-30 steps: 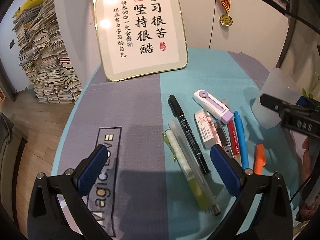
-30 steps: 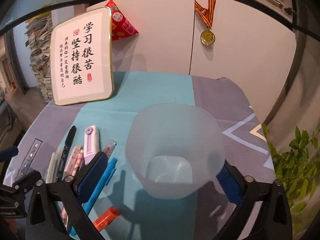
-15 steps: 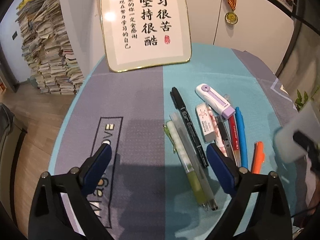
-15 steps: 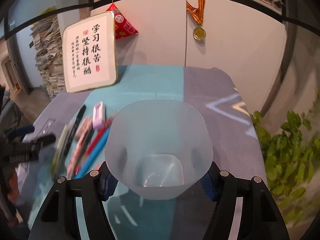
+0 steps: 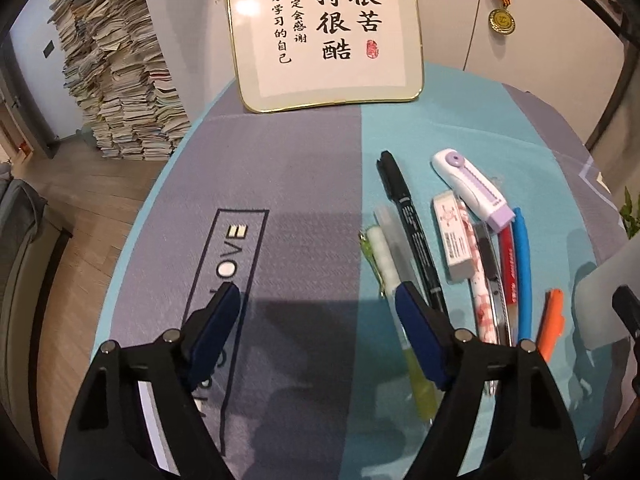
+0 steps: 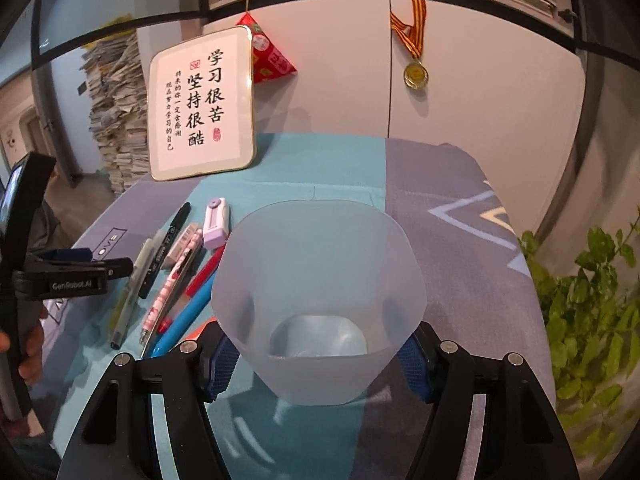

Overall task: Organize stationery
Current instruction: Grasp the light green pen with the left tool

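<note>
My right gripper (image 6: 318,364) is shut on a translucent plastic cup (image 6: 320,280), its blue pads pressing the cup's sides; the cup is empty and held above the table, and shows at the right edge of the left wrist view (image 5: 608,292). Stationery lies in a row on the teal cloth: a black marker (image 5: 412,228), a clear pen (image 5: 394,244), a yellow-green pen (image 5: 400,320), an eraser (image 5: 454,236), a purple-white utility knife (image 5: 472,188), a pink patterned pen (image 5: 482,284), a red pen (image 5: 507,264), a blue pen (image 5: 522,268) and an orange marker (image 5: 552,320). My left gripper (image 5: 316,320) is open and empty, just left of the row.
A framed calligraphy board (image 5: 324,28) leans at the table's back. A medal (image 5: 501,20) hangs on the cabinet. A tall paper stack (image 5: 116,80) stands on the floor to the left. A green plant (image 6: 592,312) is beyond the table's right edge.
My right gripper has closed on the cup and lifted it back toward the table's front right. My left gripper has moved forward and lower toward the pens, with its jaws narrower.
</note>
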Demonstrator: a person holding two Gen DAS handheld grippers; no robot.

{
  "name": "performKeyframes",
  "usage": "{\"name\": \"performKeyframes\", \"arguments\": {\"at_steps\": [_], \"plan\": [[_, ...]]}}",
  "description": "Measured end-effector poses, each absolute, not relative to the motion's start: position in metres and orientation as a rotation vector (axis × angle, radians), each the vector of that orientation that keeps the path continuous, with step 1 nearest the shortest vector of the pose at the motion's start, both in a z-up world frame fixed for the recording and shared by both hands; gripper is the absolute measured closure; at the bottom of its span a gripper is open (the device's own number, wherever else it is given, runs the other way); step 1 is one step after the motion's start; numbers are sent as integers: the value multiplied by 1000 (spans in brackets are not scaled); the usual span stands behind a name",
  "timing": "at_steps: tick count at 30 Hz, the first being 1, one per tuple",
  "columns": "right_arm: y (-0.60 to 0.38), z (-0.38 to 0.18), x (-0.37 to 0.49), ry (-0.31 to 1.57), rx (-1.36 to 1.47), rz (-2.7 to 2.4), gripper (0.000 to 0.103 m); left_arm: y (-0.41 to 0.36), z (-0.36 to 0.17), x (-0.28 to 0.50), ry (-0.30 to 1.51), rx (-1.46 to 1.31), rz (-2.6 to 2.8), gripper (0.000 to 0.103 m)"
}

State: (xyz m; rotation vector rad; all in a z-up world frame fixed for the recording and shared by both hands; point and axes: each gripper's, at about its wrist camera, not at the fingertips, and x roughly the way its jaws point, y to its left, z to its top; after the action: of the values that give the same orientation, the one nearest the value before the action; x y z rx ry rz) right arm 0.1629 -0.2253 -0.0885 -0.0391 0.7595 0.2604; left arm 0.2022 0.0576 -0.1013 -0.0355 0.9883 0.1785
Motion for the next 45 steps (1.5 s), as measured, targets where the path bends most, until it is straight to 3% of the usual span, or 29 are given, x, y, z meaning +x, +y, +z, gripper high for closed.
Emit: {"name": "performKeyframes", "arguments": {"at_steps": [9, 12, 20, 22, 24, 26, 30, 33, 45], "plan": [[-229, -95, 165, 699, 36, 327, 33, 43, -102, 206, 981, 10, 155, 36], [-239, -95, 168, 694, 101, 336, 33, 47, -107, 206, 1018, -16, 139, 48], [-236, -91, 163, 669, 74, 318, 33, 47, -108, 211, 1017, -53, 114, 53], [-231, -88, 159, 642, 8, 299, 33, 46, -107, 214, 1012, -55, 107, 60], [-224, -83, 156, 592, -99, 240, 33, 44, -106, 216, 1001, -44, 91, 78], [-226, -82, 157, 579, -139, 207, 33, 40, -106, 217, 994, -32, 78, 83], [-247, -95, 179, 723, -7, 238, 33, 37, -104, 212, 989, -46, 47, 88], [-249, -95, 179, 728, 12, 246, 33, 36, -101, 208, 984, -53, 28, 92], [-244, -97, 175, 729, -13, 261, 33, 31, -36, 177, 801, -69, -37, 92]]}}
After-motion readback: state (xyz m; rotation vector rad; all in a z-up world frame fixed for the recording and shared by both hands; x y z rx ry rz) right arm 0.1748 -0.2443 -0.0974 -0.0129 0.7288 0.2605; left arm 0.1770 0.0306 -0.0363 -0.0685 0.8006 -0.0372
